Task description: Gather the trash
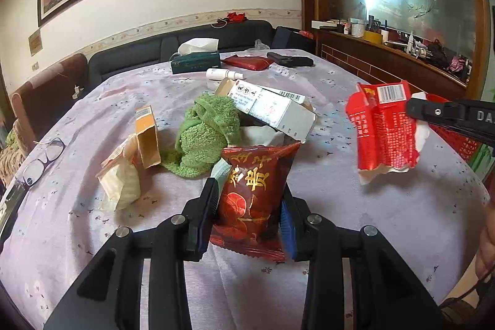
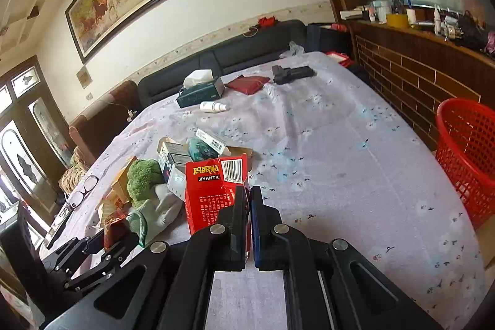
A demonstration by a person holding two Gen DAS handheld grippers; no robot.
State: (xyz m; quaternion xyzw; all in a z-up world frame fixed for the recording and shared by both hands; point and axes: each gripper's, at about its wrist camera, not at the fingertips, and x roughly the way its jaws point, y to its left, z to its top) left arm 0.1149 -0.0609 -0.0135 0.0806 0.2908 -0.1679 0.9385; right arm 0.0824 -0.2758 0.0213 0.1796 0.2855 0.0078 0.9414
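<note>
My left gripper [image 1: 249, 190] is shut on a dark red snack packet [image 1: 252, 197] with gold characters, held just above the table. It also shows in the right wrist view [image 2: 116, 226]. My right gripper [image 2: 249, 192] is shut on a torn red paper box [image 2: 213, 190] with a barcode, held above the table; it also shows in the left wrist view [image 1: 383, 126]. A pile of trash lies on the table: a white carton [image 1: 272, 107], an orange box [image 1: 148, 136], a crumpled wrapper [image 1: 119, 175] and a green cloth [image 1: 207, 132].
A red mesh basket [image 2: 467, 156] stands off the table's right edge. At the far end lie a tissue box [image 2: 201, 93], a white bottle [image 2: 213, 106], a red pouch [image 2: 249, 84] and a black case [image 2: 290, 73]. Glasses [image 1: 43, 160] lie at the left edge.
</note>
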